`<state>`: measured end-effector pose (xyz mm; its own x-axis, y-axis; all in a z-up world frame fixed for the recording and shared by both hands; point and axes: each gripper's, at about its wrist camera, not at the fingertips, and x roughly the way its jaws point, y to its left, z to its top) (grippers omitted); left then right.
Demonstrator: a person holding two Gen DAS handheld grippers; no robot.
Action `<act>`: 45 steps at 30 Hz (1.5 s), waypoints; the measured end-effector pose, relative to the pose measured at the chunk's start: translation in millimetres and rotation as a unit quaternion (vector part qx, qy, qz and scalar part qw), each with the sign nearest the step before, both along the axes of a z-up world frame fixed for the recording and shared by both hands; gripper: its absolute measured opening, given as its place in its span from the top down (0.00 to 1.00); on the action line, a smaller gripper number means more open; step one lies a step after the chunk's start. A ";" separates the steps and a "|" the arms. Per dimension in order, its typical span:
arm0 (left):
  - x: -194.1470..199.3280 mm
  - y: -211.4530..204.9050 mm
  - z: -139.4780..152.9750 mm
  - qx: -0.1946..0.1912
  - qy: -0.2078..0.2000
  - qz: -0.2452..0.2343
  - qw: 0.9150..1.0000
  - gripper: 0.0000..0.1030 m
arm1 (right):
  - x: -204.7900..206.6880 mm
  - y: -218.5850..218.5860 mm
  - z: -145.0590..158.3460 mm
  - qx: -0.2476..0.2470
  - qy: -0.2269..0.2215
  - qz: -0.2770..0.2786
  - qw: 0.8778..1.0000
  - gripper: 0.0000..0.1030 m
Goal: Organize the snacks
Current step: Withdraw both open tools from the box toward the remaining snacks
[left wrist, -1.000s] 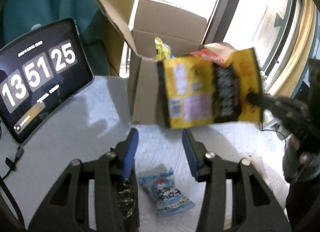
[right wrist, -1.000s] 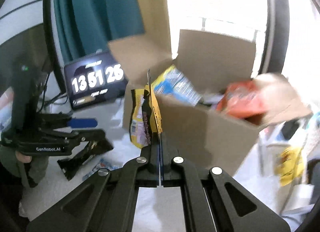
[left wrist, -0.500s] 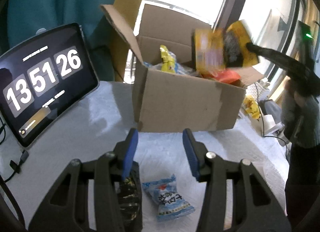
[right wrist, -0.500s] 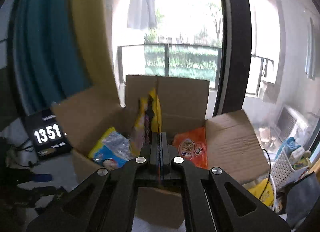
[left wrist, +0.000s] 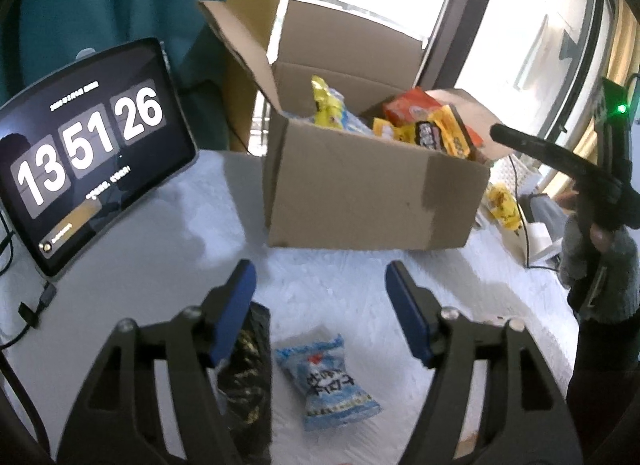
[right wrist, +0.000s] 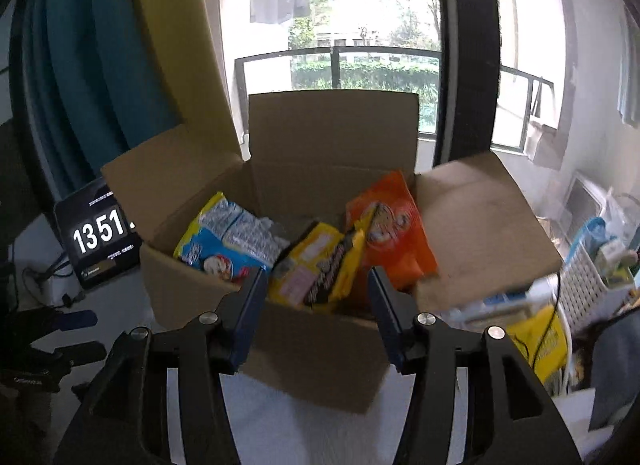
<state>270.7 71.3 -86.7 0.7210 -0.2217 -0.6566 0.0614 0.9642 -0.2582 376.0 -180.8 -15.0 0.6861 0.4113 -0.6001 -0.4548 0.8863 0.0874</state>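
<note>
An open cardboard box [left wrist: 360,201] [right wrist: 304,349] stands on the white table. Inside lie a yellow and black snack pack [right wrist: 320,269] [left wrist: 436,133], an orange pack [right wrist: 392,233] and a blue and yellow pack [right wrist: 224,237]. My right gripper [right wrist: 316,293] is open and empty just above the box's near edge, over the yellow pack; it also shows in the left wrist view [left wrist: 504,135]. My left gripper [left wrist: 320,293] is open and empty low over the table. A light blue snack bag [left wrist: 328,377] lies between its fingers, and a black snack bag [left wrist: 248,369] lies under its left finger.
A tablet showing a clock [left wrist: 80,153] leans at the left with a cable. A white basket [right wrist: 588,277] and yellow bag [right wrist: 540,341] sit beyond the table's right side. A window and curtains stand behind the box.
My right gripper carried the yellow pack up over the box, opened and let it go; the pack now lies inside. The left gripper stayed put.
</note>
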 end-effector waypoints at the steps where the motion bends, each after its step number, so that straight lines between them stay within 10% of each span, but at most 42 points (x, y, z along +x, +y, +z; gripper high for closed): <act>1: -1.5 -2.3 -0.3 0.001 0.001 -0.001 1.000 0.33 | -4.6 -4.1 -0.2 0.001 0.002 -0.001 1.000 0.46; 22: -32.4 -39.7 -43.8 0.028 0.060 -0.037 0.997 0.32 | -94.2 -68.0 -60.6 0.015 0.101 -0.030 0.994 0.45; 29: -39.8 -44.4 -58.8 0.035 0.082 -0.041 0.995 0.32 | -122.1 -86.0 -82.8 0.032 0.144 -0.040 0.988 0.26; 45: -32.4 -42.6 -78.6 0.055 0.098 -0.035 0.993 0.33 | -128.5 -62.1 -122.0 0.009 0.211 -0.014 0.977 0.23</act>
